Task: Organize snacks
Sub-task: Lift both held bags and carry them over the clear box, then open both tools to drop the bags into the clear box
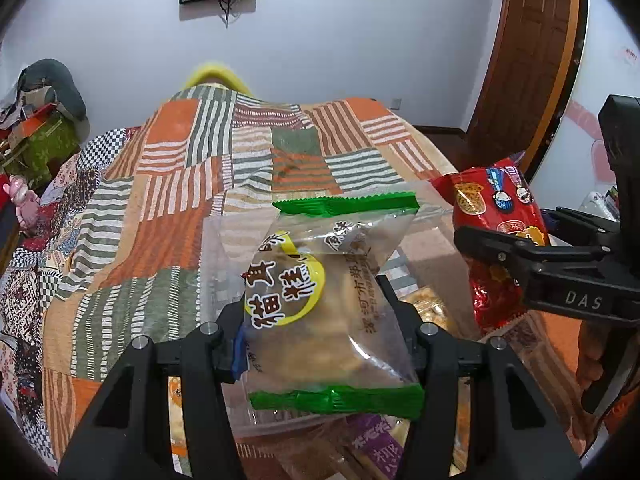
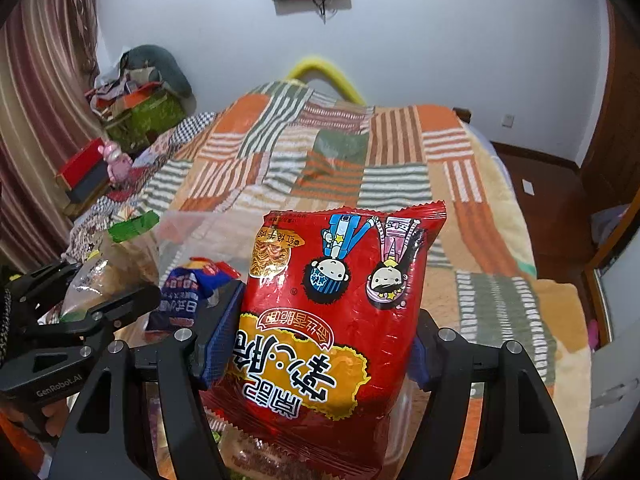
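Observation:
My left gripper (image 1: 316, 320) is shut on a clear cake packet with green ends (image 1: 328, 300) and holds it up over a clear plastic box (image 1: 216, 248) on the bed. My right gripper (image 2: 320, 332) is shut on a red noodle snack bag with cartoon figures (image 2: 340, 312), held above the same box (image 2: 180, 232). The red bag (image 1: 500, 216) and the right gripper (image 1: 520, 256) show at the right of the left wrist view. The cake packet (image 2: 104, 272) and the left gripper (image 2: 80, 312) show at the left of the right wrist view.
More snack packets lie in the box: a purple one (image 1: 380, 444), a blue one (image 2: 180, 300). The patchwork blanket (image 1: 240, 160) covers the bed. Cluttered boxes (image 2: 132, 112) stand at the far left, a wooden door (image 1: 532, 60) at the right.

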The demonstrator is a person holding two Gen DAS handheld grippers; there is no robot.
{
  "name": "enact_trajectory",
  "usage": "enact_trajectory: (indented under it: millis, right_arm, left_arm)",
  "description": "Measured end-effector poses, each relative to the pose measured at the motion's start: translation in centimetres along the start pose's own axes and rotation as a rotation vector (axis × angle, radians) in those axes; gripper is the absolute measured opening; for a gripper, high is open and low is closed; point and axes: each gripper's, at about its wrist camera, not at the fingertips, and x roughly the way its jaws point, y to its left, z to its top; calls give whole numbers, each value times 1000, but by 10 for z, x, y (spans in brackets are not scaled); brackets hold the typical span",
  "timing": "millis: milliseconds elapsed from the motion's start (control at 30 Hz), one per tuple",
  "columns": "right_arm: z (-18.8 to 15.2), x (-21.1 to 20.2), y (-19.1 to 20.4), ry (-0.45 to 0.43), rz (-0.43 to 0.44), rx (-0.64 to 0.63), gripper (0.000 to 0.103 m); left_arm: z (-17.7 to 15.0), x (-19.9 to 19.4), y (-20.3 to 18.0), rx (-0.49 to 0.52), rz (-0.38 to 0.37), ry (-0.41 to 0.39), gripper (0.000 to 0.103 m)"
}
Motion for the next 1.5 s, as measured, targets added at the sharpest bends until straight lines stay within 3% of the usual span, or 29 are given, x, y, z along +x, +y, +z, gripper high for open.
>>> enact_trajectory:
  millis: [267, 333, 700, 1067, 1333, 1500]
  right_arm:
    - [-1, 7, 4, 44, 0, -22, 67]
    - [-2, 5, 4, 41, -15, -23, 75]
    - [-10, -48, 8, -46, -35, -60, 79]
    - [-46, -106, 21, -100, -14, -57, 83]
    - [-93, -112, 34, -35, 33, -23, 83]
    - [-124, -87, 42, 63, 29, -23, 83]
  left_arm:
    - [-4, 2, 0, -20, 35, 10, 57]
    - [-3, -4, 0, -23, 28, 2, 60]
    - [-6, -71, -9, 20, -1, -84, 71]
    - [-53, -134, -14, 45, -7, -82, 74]
    - [-101, -162, -19, 47, -21, -44, 75]
    - [-128, -160, -26, 48, -47, 11, 76]
